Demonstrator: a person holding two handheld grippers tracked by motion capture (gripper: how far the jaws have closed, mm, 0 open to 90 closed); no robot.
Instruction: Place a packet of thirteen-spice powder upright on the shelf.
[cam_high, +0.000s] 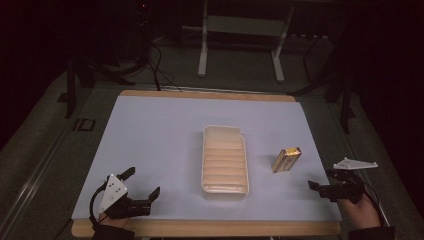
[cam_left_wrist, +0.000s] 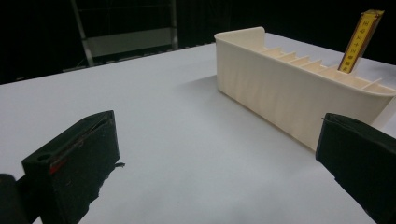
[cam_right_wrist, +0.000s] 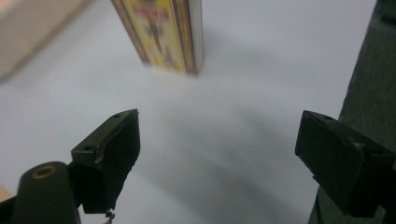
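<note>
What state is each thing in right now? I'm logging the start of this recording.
Ribbed tray: upright on the white mat, empty.
Yellow box: lying flat on the mat right of the tray, untouched.
Left gripper: jaws open, empty, near the mat's front left corner.
Right gripper: jaws open, empty, short of the box.
</note>
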